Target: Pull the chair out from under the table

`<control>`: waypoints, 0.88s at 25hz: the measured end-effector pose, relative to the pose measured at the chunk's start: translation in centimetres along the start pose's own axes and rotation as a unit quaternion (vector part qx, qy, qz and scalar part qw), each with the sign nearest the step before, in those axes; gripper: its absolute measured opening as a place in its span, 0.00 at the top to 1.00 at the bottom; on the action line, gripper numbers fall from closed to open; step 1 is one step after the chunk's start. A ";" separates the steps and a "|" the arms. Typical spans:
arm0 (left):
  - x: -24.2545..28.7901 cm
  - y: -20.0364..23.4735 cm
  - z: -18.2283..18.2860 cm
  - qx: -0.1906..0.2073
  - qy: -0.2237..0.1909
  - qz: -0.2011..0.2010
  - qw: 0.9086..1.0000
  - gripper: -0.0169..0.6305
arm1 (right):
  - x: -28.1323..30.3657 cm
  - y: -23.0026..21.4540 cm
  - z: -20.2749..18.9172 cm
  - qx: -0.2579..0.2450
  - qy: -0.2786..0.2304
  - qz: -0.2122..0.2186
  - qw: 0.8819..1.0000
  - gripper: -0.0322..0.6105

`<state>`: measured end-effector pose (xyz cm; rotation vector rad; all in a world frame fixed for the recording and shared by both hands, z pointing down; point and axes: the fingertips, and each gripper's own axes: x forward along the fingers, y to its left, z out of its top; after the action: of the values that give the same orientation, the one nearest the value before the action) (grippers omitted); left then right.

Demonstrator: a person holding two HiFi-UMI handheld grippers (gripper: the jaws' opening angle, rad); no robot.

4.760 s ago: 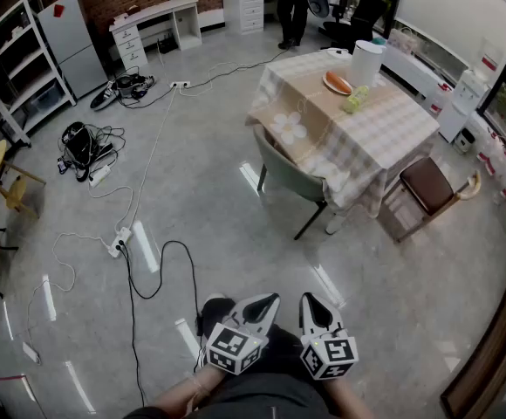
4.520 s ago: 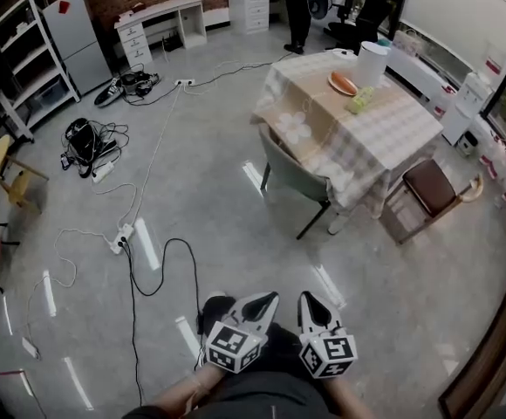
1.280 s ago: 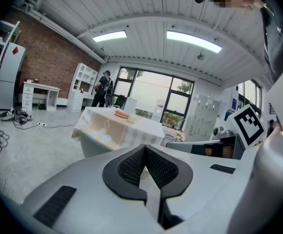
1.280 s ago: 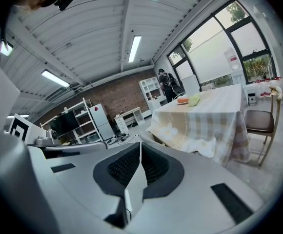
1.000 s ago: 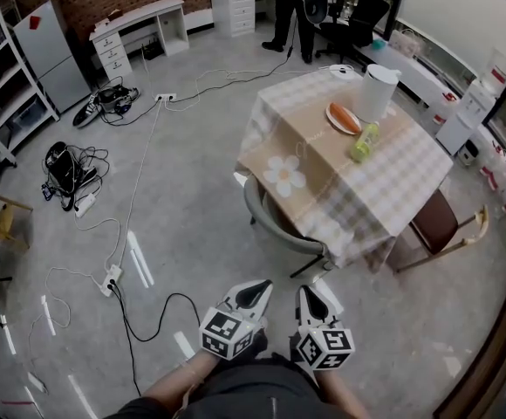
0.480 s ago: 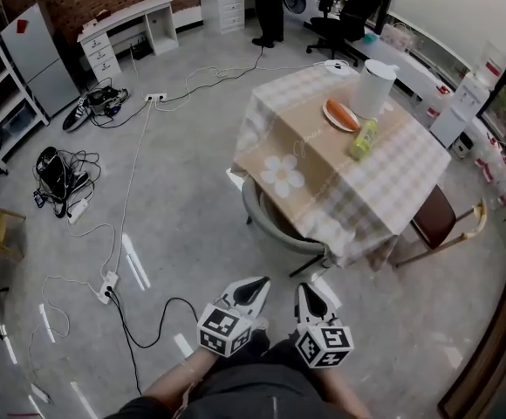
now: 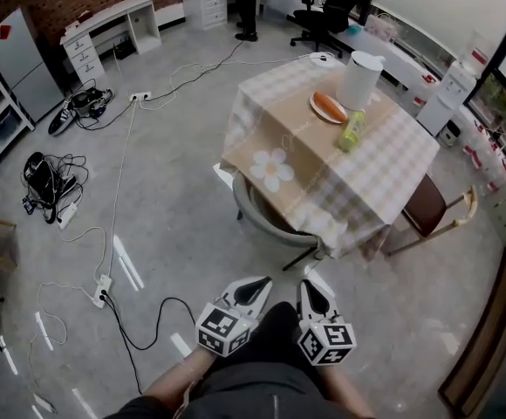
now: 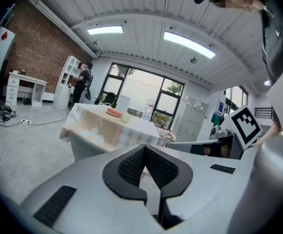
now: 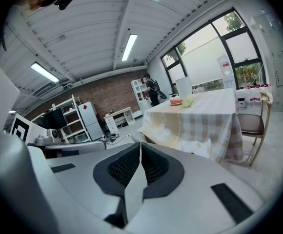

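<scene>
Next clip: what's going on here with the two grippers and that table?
A person holds a two-jaw gripper in each hand, low in front of the body. The left gripper and the right gripper are both shut and empty, pointing toward the table with the checked beige-and-white cloth. The grey round-backed chair sits tucked under the table's near edge. Neither gripper touches it; they are well short of it, so the pull has not begun.

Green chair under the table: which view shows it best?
Head view: the green chair shows its whole curved back and one leg, with the seat tucked under the table. The left gripper view shows only part of the back below the table's edge; the right gripper view shows just a sliver.
</scene>
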<state>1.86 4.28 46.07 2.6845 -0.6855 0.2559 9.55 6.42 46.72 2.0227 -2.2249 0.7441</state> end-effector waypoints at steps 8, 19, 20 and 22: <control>0.5 -0.8 -0.3 0.004 -0.001 -0.014 1.000 0.96 | -1.0 -1.3 -0.2 0.009 -0.005 -0.023 1.000 0.92; 1.2 -1.0 -0.8 0.002 0.022 -0.023 0.999 0.96 | -1.2 -0.9 -0.1 0.010 0.002 -0.029 1.000 0.92; 1.4 -0.9 -0.8 0.002 0.023 -0.023 0.999 0.96 | -1.1 -1.0 -0.2 0.010 0.003 -0.029 1.000 0.92; 1.7 -0.6 -0.8 0.002 0.023 -0.022 0.999 0.96 | -0.7 -1.2 -0.2 0.012 0.003 -0.028 1.000 0.92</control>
<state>3.61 4.37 47.10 2.6849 -0.6115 0.3064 10.73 7.11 47.07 2.0817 -2.1555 0.7740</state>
